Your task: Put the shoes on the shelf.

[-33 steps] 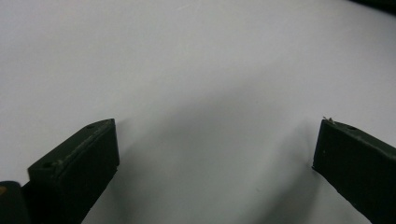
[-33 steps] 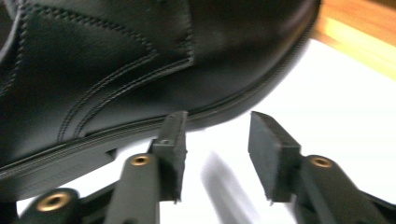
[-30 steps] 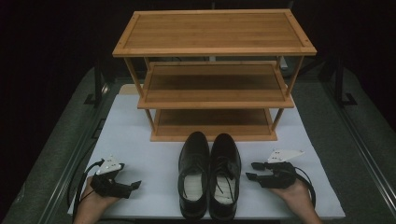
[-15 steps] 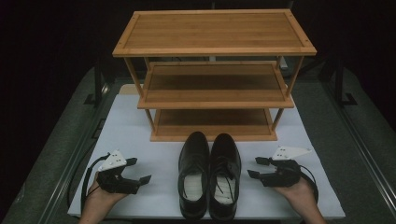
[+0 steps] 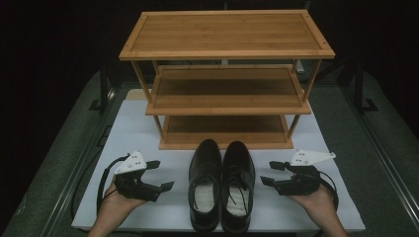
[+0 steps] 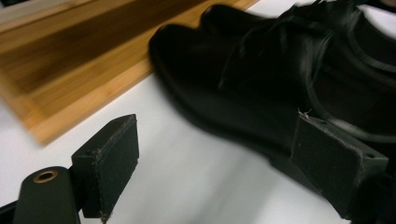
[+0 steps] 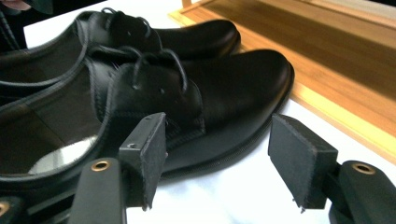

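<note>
Both grippers have edged inward over the last second: the left gripper (image 5: 159, 175) has lifted off the mat and swung its jaws toward the shoes, and the right gripper (image 5: 271, 174) has crept closer too, while the rack (image 5: 226, 52) at 12 o'clock and the mat (image 5: 131, 126) have not shifted. Shoes (image 5: 222, 185) sit at 6 o'clock, toes to the rack's bottom shelf, left gripper at their 9, right at their 3. Jaws on both are spread wide and empty, flanking the pair; likely a grasp is coming, perhaps to shelve them.
</note>
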A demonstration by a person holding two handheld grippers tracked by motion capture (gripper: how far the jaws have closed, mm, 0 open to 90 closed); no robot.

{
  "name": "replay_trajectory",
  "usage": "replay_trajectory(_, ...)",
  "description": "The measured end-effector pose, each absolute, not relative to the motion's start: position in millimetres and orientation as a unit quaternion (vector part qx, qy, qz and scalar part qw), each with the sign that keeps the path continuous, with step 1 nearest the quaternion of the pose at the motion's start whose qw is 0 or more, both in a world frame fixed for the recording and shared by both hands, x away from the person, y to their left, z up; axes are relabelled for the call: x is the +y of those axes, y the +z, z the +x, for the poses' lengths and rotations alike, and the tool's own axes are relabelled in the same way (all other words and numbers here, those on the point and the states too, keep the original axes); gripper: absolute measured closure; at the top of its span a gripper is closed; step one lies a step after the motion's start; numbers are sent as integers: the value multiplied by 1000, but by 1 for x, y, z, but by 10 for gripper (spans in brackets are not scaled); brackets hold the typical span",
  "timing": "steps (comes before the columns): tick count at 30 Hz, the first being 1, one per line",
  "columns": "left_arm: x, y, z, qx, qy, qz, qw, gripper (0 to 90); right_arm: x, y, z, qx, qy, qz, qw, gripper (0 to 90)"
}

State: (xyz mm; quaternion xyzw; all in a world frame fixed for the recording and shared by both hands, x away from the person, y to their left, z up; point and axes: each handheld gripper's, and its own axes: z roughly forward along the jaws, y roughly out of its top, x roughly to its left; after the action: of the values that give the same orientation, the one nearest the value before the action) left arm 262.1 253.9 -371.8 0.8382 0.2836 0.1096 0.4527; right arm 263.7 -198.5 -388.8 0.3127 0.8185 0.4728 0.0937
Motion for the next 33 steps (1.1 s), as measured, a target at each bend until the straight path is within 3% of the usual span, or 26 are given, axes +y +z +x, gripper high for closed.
replay_trajectory(15,207,-366,268,232,78,843,479,239,-181,-375,253,816,501,280,72,361)
replay_trajectory(21,204,-368,272,232,73,839,487,318,-168,-378,255,823,495,270,65,362)
replay_trajectory(33,194,-374,280,230,69,843,482,340,-145,-382,266,832,488,260,56,384)
